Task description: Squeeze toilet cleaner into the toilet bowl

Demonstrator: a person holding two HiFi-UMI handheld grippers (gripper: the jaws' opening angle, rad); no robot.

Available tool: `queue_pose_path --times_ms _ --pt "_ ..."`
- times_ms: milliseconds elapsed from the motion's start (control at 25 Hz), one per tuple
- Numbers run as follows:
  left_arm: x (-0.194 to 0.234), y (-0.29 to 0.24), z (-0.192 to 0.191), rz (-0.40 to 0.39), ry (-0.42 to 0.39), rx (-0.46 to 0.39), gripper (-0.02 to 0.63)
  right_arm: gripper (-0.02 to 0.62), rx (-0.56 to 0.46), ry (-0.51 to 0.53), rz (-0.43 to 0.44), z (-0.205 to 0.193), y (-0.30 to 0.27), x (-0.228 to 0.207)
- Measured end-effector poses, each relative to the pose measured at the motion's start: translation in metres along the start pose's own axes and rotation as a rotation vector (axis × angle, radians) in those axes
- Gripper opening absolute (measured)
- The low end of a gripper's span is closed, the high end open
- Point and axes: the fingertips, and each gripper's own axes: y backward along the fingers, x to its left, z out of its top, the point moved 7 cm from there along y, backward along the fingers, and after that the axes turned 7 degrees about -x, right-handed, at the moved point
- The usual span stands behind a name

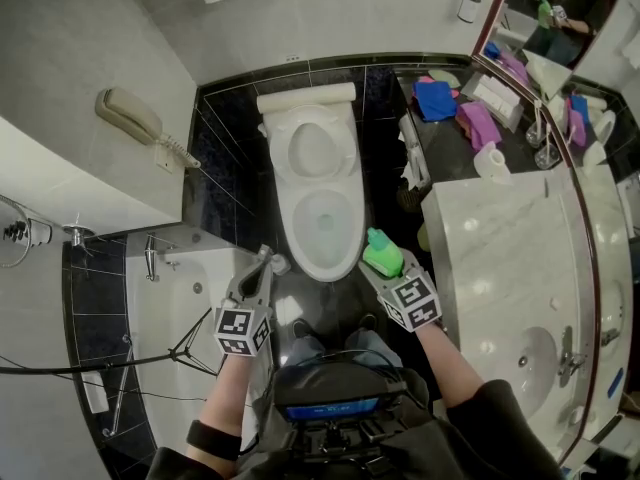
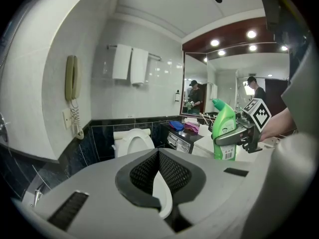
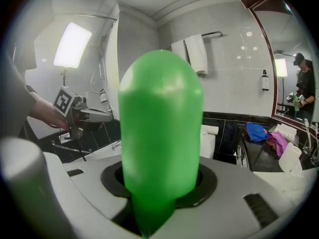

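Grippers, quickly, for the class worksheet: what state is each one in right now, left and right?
Left gripper: jaws closed, empty.
Right gripper: jaws closed on the bottle.

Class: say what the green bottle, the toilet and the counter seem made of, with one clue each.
Green bottle: likely plastic, smooth, uniform bright colour, soft sheen.
Toilet: probably glazed ceramic, glossy white with highlights.
Counter: looks like polished marble or imitation, pale with grey veins.
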Motion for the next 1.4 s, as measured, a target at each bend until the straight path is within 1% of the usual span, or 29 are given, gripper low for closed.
queue_pose_path --times_ms 200,320,400,600,840,960,1120,1280,1400 --pt "-0.022 -0.009 0.001 -0.004 0.005 0.007 0.002 0.198 -0.029 -0.009 0.014 0.000 0.012 -0.007" --pt "-0.036 -0.016 0.003 -0.030 -0.004 0.009 0.002 0.198 -0.042 0.005 -0.006 -0.004 0.017 -0.016" --pt "-0.042 -0.021 0.004 -0.060 -0.012 0.016 0.002 0.198 -0.042 -0.006 -0.027 -0.003 0.019 -0.019" --pt "-0.050 -0.044 0.012 -0.160 -0.047 0.020 0.002 0.198 -0.063 -0.038 -0.115 0.002 0.019 -0.036" --pt "-0.057 -0.078 0.024 -0.307 -0.112 0.019 0.002 0.198 -0.123 -0.065 -0.267 0.009 0.019 -0.063" --pt "-0.057 -0.104 0.027 -0.375 -0.131 0.020 0.002 0.198 -0.155 -0.057 -0.343 0.011 0.018 -0.087" --pt "-0.070 -0.138 0.030 -0.441 -0.124 0.040 0.002 0.198 -0.182 -0.052 -0.423 0.016 0.021 -0.120" --pt "-0.091 -0.183 0.040 -0.474 -0.145 0.045 0.002 0.198 -0.212 -0.038 -0.468 0.019 0.016 -0.169" --pt "-0.111 -0.219 0.046 -0.475 -0.132 0.045 0.002 0.198 -0.242 -0.054 -0.496 0.017 0.010 -0.212"
